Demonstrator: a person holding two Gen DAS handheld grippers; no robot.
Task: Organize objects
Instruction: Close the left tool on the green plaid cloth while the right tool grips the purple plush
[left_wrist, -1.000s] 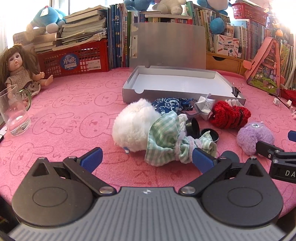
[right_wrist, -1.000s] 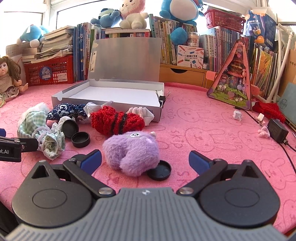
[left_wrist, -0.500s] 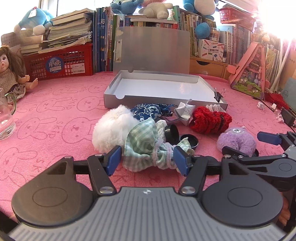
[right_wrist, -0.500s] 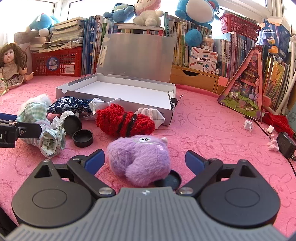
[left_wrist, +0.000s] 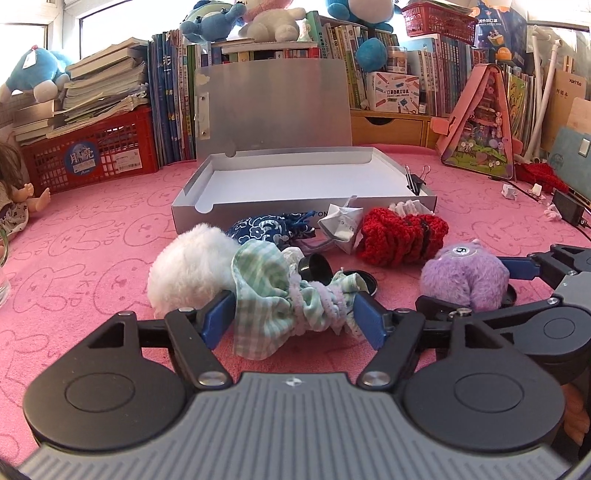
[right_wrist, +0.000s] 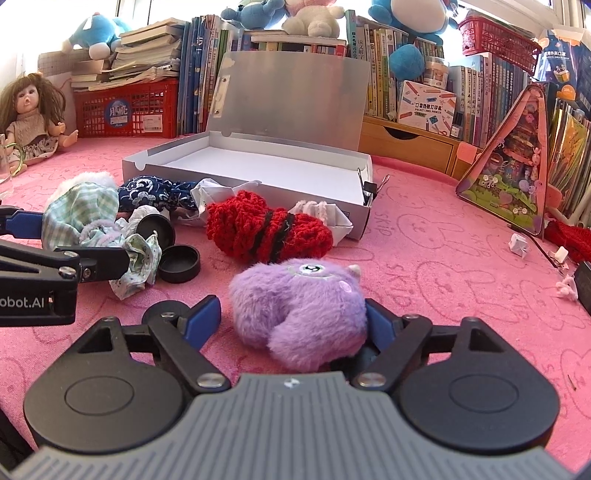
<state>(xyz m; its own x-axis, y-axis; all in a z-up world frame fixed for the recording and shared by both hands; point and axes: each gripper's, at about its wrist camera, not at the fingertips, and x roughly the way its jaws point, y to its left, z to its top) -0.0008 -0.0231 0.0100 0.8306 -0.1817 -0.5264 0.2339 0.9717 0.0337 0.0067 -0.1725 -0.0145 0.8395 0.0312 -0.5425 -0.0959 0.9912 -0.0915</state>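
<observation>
An open silver box (left_wrist: 303, 184) with its lid up sits on the pink cloth; it also shows in the right wrist view (right_wrist: 258, 170). In front lie a white fluffy toy (left_wrist: 188, 269), a green checked cloth bundle (left_wrist: 284, 295), a blue pouch (left_wrist: 269, 229), a red knit piece (left_wrist: 402, 236) and a purple plush (left_wrist: 465, 277). My left gripper (left_wrist: 295, 321) is partly closed around the checked bundle, its pads at both sides. My right gripper (right_wrist: 291, 321) straddles the purple plush (right_wrist: 299, 310), its right pad touching, its left pad slightly apart.
Black lids (right_wrist: 181, 258) lie between the bundle and the plush. A doll (right_wrist: 33, 118) and a glass sit at the left. A red crate (left_wrist: 92, 155), books and a pink triangular toy (left_wrist: 480, 122) line the back. A binder clip (left_wrist: 415, 181) is on the box's corner.
Both grippers moved forward and narrowed. The left one now brackets the checked bundle; the right one now brackets the purple plush.
</observation>
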